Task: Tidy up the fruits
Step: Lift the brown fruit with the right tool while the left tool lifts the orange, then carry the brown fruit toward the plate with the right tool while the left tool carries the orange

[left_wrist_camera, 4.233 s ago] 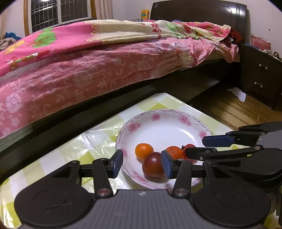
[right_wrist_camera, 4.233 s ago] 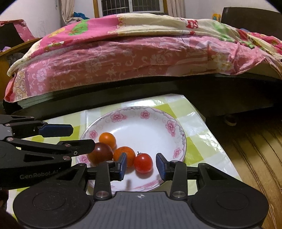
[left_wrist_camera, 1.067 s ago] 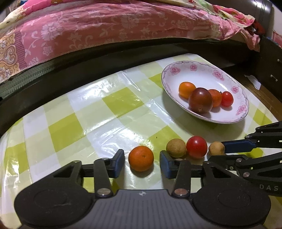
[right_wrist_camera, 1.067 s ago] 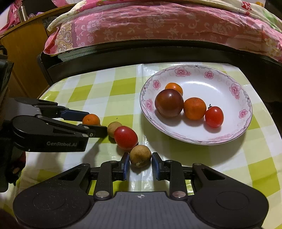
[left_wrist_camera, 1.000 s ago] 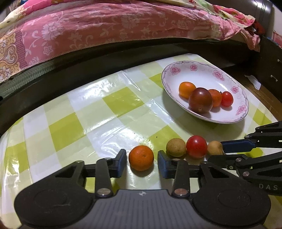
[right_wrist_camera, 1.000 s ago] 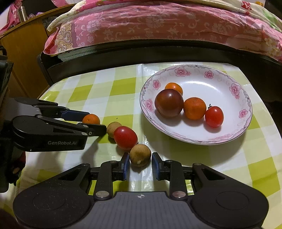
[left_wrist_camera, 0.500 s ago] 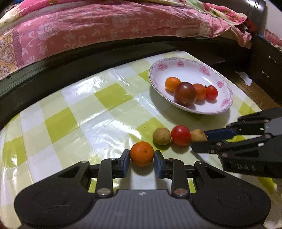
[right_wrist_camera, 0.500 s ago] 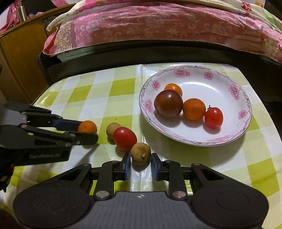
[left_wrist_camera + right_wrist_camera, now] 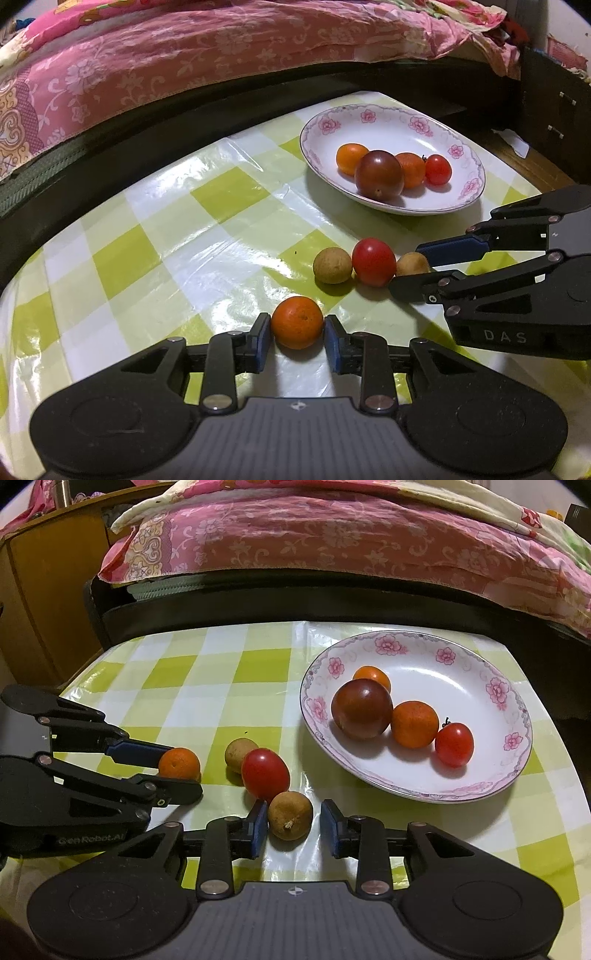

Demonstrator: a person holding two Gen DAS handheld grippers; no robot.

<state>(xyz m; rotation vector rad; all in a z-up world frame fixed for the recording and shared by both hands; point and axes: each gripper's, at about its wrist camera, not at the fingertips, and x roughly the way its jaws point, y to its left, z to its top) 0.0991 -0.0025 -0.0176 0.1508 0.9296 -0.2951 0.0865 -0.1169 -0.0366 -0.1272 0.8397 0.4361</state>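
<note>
**Two black handheld grippers with blue pads**

The left gripper (image 9: 297, 345) has a matte black body: two round discs at the bottom corners, a ribbed grey centre panel with a small cross mark, and silver rivets on jointed linkage bars. Its fingers (image 9: 261, 341) end in blue pads. The right gripper (image 9: 290, 827) is built alike. White lettering marks their sides: "DAS" on the right one, "GenRobot.AI" on the left.

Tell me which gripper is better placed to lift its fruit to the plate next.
Left, probably. The left gripper has both pads against the small orange, ready to lift. The right gripper sits nearer the plate, but its jaws are opening, with a gap beside the brown fruit.
</note>
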